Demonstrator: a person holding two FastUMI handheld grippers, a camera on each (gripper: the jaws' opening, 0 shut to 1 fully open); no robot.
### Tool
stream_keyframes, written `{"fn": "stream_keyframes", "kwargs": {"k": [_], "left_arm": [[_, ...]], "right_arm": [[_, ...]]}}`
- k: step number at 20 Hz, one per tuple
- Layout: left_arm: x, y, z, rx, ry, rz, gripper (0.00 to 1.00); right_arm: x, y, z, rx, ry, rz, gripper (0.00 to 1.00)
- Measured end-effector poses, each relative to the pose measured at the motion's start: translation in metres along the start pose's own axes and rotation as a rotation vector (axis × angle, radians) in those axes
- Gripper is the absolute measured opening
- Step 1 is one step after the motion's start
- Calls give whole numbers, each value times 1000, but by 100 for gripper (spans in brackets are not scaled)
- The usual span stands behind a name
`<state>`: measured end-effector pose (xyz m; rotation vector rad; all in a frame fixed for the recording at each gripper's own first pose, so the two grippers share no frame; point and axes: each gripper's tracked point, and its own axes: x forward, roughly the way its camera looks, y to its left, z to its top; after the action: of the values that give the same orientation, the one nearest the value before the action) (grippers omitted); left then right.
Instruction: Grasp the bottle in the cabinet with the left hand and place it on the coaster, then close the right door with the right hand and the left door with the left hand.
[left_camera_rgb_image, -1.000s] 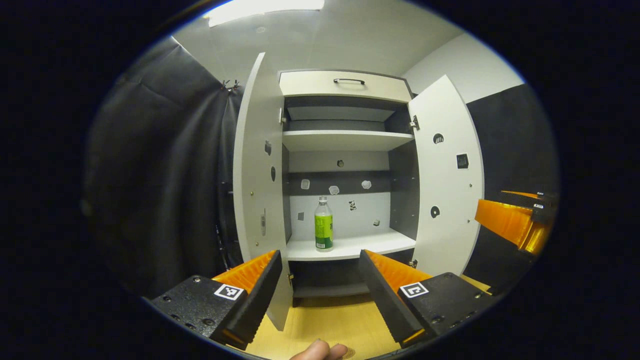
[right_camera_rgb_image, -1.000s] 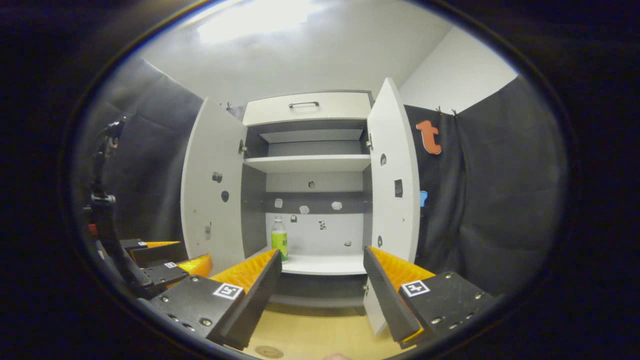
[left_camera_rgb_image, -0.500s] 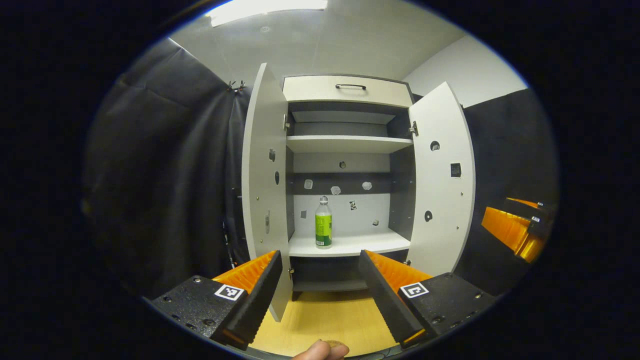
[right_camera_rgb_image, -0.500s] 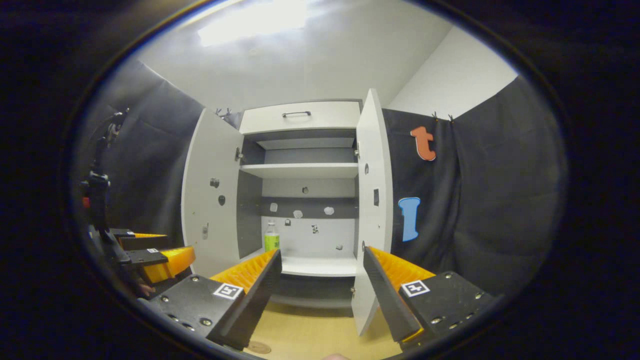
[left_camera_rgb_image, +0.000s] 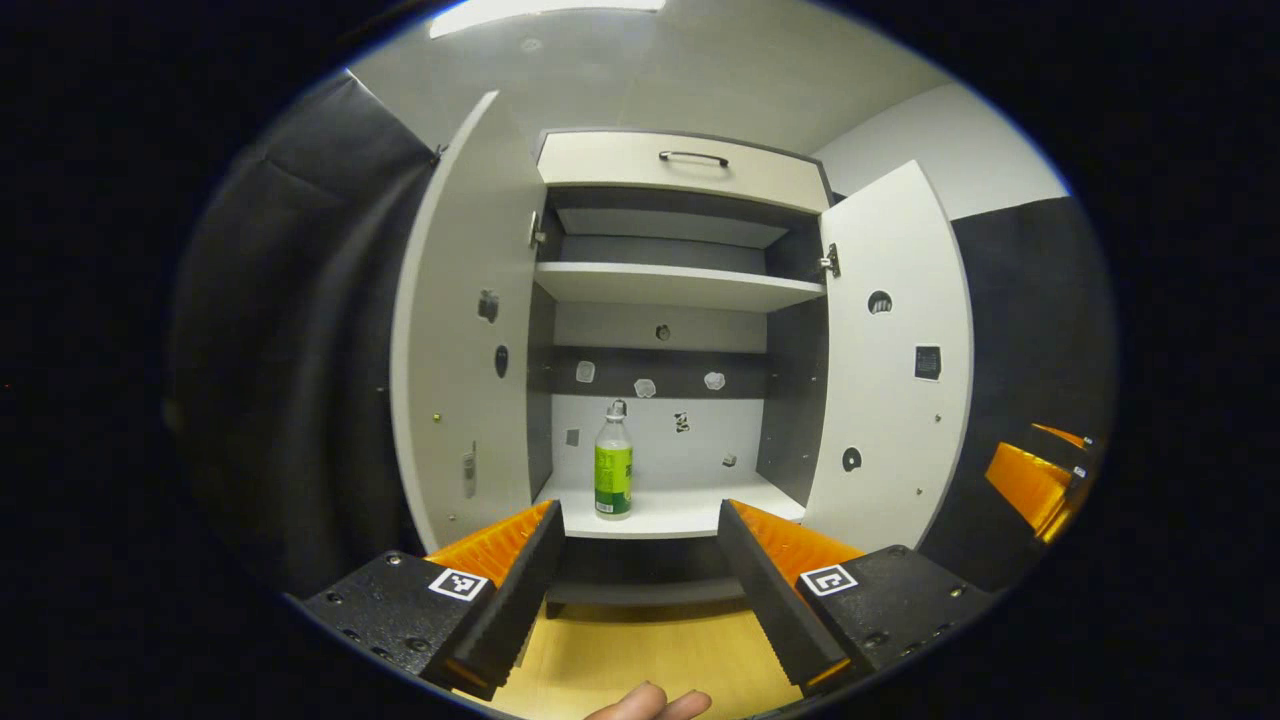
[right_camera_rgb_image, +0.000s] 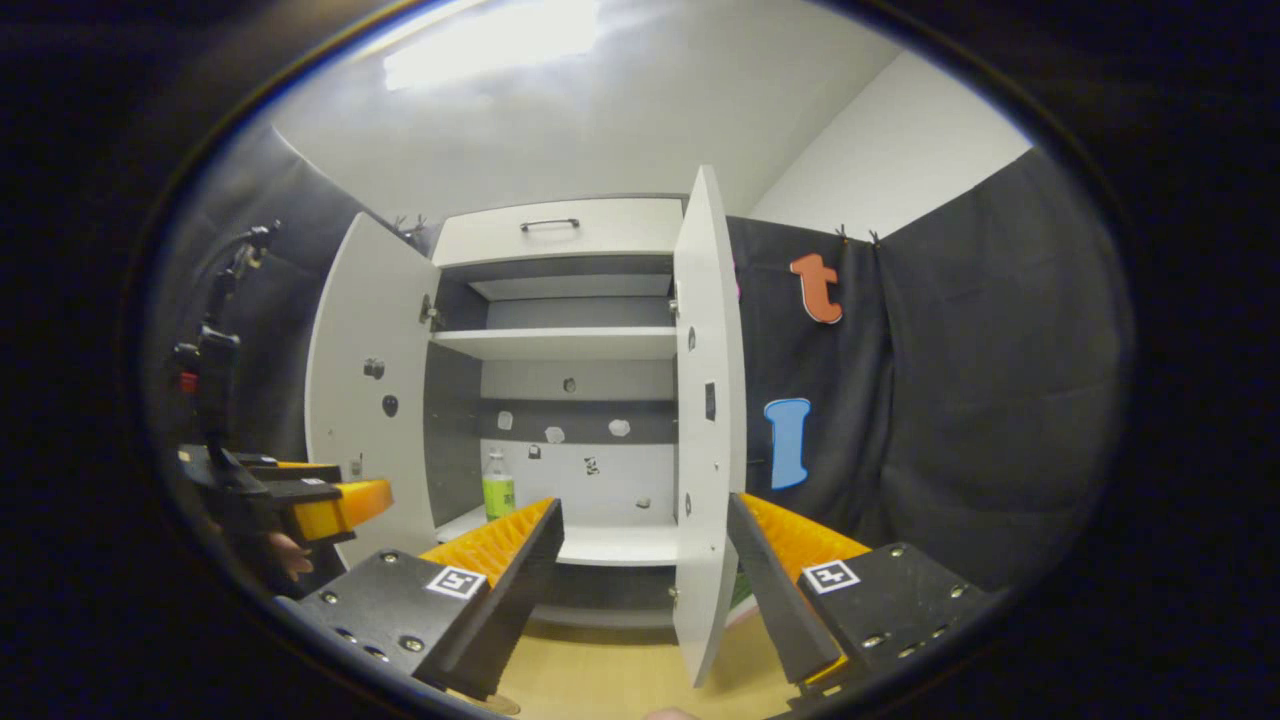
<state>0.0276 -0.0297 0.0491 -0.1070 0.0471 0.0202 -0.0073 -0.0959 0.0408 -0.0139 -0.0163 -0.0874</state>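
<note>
1. Black cloth hung on both sides of the booth, and a white cabinet (left_camera_rgb_image: 680, 170) stood against the back with a drawer and its dark handle (left_camera_rgb_image: 693, 157) on top.
2. The bottle (left_camera_rgb_image: 613, 465), clear with a green label, stood upright on the lower shelf (left_camera_rgb_image: 690, 510) inside the cabinet, toward the left part of the shelf; nothing touched it. In the right gripper view the bottle (right_camera_rgb_image: 497, 487) showed just behind the tip of that gripper's left finger.
3. The upper shelf (left_camera_rgb_image: 680, 285) above it carried nothing that I could see.
4. The left door (left_camera_rgb_image: 460, 330) and the right door (left_camera_rgb_image: 895, 360) were both swung open. In the right gripper view the right door (right_camera_rgb_image: 706, 420) was seen almost edge-on.
5. The left gripper (left_camera_rgb_image: 640, 560) was well in front of the cabinet with its fingers spread wide apart and nothing between them.
6. The right gripper (right_camera_rgb_image: 645, 560) was also spread wide and held nothing; the lower edge of the right door showed between its fingers without touching them.
7. A fingertip of the person (left_camera_rgb_image: 650, 703) showed at the bottom edge, over the light wooden surface (left_camera_rgb_image: 640, 650).
</note>
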Motion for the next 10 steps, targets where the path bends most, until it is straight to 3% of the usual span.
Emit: {"fn": "stream_keyframes", "kwargs": {"k": [4, 7, 10], "left_arm": [[65, 2, -15, 29, 5, -13, 98], [119, 7, -25, 62, 14, -6, 98], [172, 13, -32, 29, 7, -16, 98]], "right_arm": [[21, 13, -4, 13, -23, 59, 99], [39, 9, -8, 10, -36, 45, 99], [53, 9, -12, 2, -35, 29, 99]]}}
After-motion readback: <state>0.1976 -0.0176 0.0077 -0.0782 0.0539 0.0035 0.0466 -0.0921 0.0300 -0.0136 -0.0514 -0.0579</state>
